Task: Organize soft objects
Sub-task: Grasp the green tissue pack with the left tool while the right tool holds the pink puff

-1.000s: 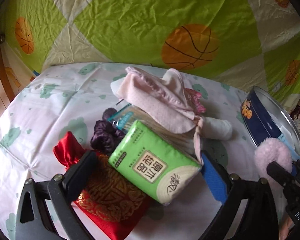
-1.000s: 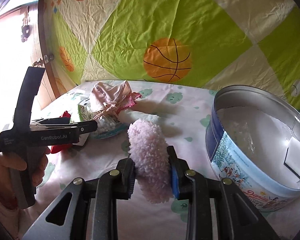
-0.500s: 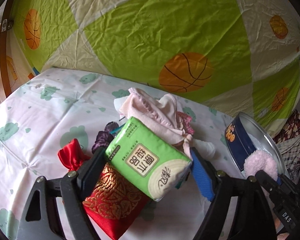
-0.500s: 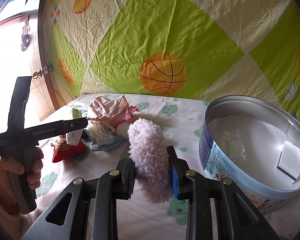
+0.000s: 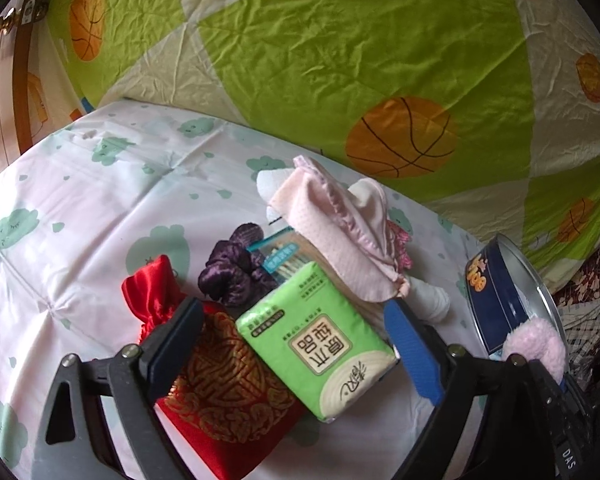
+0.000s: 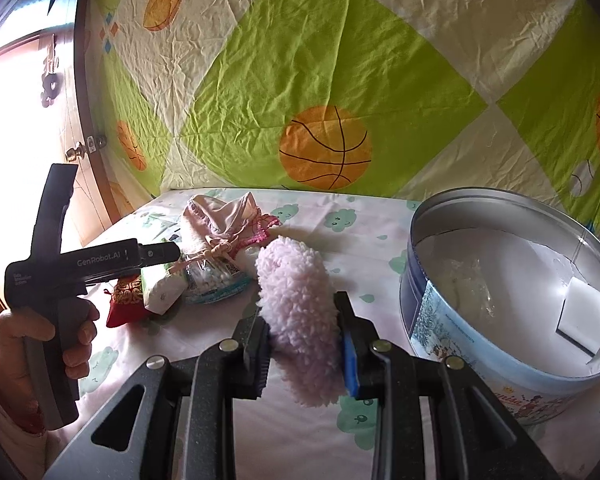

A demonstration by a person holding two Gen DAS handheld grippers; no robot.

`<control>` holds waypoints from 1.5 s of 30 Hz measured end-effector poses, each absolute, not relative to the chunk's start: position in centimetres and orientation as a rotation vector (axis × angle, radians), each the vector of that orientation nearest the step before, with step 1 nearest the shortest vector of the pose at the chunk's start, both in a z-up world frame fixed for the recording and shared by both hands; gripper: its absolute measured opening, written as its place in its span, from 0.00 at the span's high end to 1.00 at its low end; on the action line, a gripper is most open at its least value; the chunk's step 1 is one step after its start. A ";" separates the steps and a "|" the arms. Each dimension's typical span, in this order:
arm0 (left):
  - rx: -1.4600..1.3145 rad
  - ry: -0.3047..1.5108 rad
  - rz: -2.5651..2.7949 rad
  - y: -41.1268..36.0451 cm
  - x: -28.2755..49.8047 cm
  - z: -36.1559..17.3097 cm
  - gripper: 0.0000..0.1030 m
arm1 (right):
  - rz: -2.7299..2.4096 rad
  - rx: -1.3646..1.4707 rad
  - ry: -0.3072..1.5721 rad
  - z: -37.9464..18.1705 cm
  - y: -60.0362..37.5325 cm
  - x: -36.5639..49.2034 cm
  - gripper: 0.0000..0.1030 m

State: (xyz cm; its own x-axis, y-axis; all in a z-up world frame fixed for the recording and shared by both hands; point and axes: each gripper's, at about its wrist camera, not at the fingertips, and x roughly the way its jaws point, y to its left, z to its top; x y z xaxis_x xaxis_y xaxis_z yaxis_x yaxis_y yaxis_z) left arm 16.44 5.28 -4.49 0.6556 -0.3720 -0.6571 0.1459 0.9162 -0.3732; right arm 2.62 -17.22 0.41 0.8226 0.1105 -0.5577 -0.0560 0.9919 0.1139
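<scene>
My left gripper (image 5: 296,344) is shut on a green tissue pack (image 5: 320,340) and holds it above a red embroidered pouch (image 5: 220,392). The pack also shows in the right wrist view (image 6: 162,288). A purple scrunchie (image 5: 232,276), a bag of cotton swabs (image 5: 280,256) and pink cloths (image 5: 340,236) lie behind. My right gripper (image 6: 302,344) is shut on a fluffy pink pad (image 6: 300,312), held above the sheet left of the round tin (image 6: 500,364). The tin (image 5: 496,304) and the pad (image 5: 536,348) also show in the left wrist view.
The bed sheet (image 5: 80,220) with green cloud prints lies under everything. A green and cream basketball curtain (image 6: 340,80) hangs behind. A white card (image 6: 580,316) lies in the tin. A wooden door with a knob (image 6: 74,154) is at the left.
My left gripper has closed on the tissue pack and lifted it off the pile. My right gripper still holds the pink pad and has shifted slightly.
</scene>
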 end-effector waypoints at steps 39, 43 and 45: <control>-0.287 0.588 -0.423 3.1 12.2 -1.6 0.40 | 0.045 0.116 0.471 2.0 -18.0 1.1 0.70; -0.312 0.608 -0.489 3.1 11.9 -1.6 0.40 | 0.039 0.127 0.470 2.1 -18.4 1.1 0.70; -0.292 0.625 -0.522 2.3 11.5 -1.6 0.40 | 0.027 0.120 0.466 2.1 -18.6 1.0 0.70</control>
State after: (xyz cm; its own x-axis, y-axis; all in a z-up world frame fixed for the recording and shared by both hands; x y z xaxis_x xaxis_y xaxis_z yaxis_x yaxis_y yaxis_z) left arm 11.48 2.35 -1.64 0.6886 -0.5450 -0.4783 0.3737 0.8320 -0.4101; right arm 1.05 -18.55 2.12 0.8934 0.0537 -0.4461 0.0011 0.9926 0.1216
